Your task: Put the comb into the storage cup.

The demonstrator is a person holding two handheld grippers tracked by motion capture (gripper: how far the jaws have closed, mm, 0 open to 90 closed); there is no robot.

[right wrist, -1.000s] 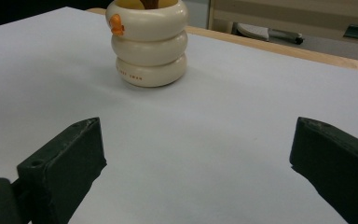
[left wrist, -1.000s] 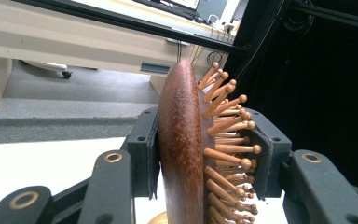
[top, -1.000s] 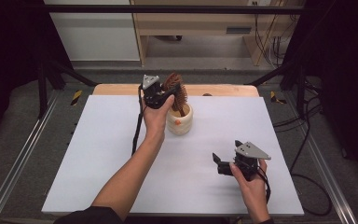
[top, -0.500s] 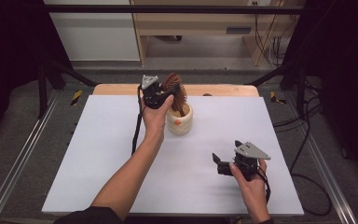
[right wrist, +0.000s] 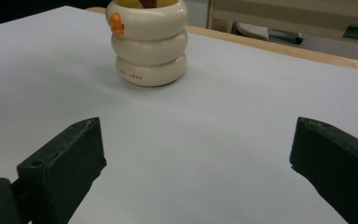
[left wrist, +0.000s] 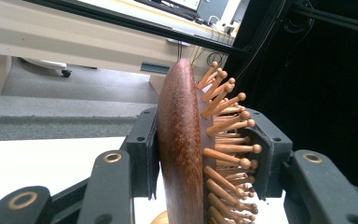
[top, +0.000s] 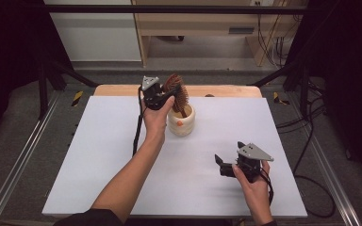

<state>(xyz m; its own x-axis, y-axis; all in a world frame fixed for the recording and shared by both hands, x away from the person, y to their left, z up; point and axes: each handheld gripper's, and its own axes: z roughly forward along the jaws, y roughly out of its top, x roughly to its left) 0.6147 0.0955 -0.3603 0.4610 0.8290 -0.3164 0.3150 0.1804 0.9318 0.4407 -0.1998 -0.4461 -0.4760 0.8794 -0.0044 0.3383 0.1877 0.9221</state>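
Standing in cream holder (top: 181, 123): wooden hairbrush (top: 176, 92), L gripper (top: 164, 98) clamped.

White table (top: 99, 160) with a wooden strip along its far edge (top: 226, 91). Only one thing stands directly on it: a cream ringed pot (top: 181, 123) with a small orange knob, upright, toward the far middle. It sits just below the left gripper's fingers (top: 168, 96), well ahead of the right gripper's fingers (right wrist: 65, 163), slightly left of their gap. Bare white top between.
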